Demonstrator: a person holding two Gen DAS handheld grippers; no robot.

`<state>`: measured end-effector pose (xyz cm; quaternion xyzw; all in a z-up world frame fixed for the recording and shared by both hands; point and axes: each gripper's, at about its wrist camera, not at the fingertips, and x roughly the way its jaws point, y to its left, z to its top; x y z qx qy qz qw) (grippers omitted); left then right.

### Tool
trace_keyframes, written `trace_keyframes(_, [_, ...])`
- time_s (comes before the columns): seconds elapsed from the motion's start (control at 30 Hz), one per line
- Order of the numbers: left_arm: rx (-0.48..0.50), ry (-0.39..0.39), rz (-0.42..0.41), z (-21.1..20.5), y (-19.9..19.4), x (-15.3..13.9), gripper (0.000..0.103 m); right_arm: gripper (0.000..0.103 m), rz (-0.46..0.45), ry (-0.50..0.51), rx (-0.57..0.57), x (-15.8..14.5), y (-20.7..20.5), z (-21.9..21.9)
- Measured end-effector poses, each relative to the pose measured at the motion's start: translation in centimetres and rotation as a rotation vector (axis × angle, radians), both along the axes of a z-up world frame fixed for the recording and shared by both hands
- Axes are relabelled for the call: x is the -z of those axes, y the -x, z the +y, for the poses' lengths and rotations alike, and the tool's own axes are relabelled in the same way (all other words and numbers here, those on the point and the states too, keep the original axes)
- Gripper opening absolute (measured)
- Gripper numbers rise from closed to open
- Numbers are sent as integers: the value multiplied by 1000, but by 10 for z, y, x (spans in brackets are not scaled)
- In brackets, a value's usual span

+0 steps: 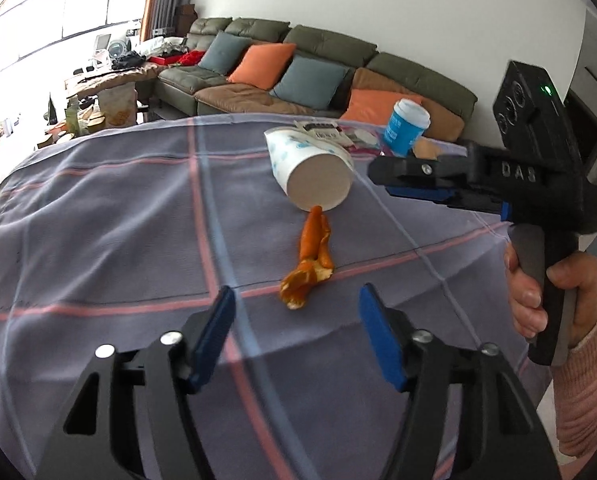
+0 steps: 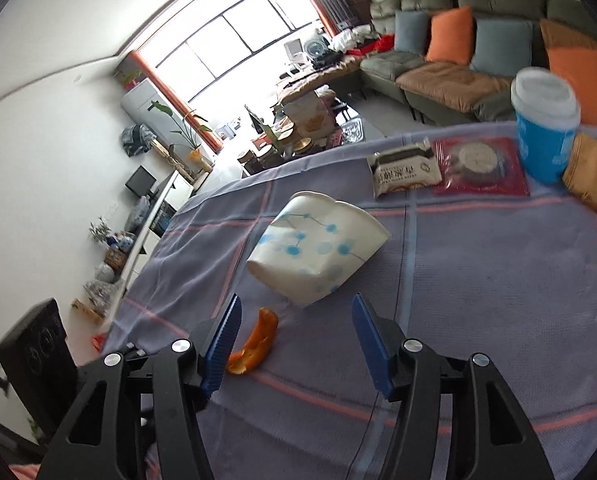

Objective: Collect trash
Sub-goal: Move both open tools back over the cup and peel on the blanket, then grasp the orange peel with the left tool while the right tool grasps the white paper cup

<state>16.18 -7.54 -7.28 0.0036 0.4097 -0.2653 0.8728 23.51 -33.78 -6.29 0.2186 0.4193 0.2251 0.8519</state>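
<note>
both grippers' jaws hung spread and empty; orange peel [image 1: 308, 262] and tipped paper cup [image 1: 312, 170] lay uncollected on the surface [image 1: 98, 220].

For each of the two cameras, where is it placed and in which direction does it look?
Left wrist view: sits on the left tool, looks forward over the checked grey-purple tablecloth at the curled orange peel toward the green sofa; shows its open blue fingers, the right tool and the right hand.
Right wrist view: sits on the right tool, tilted, faces the crushed white paper cup with blue dots and the window; shows only its open fingers.
Shared: peel, crushed cup, lidded blue cup.
</note>
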Motion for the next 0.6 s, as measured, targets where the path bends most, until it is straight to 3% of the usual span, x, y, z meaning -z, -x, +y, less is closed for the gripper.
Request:
trace_keyframes(0.17, [0, -16, 41, -6, -14, 7, 51, 59, 56, -81, 7, 13, -21, -7])
trace_keyframes(0.47, [18, -15, 68, -8, -20, 11, 22, 62, 137, -231, 20, 32, -44, -12])
trace_keyframes(0.6, [17, -12, 67, -7, -20, 12, 19, 63, 153, -294, 17, 36, -48, -9])
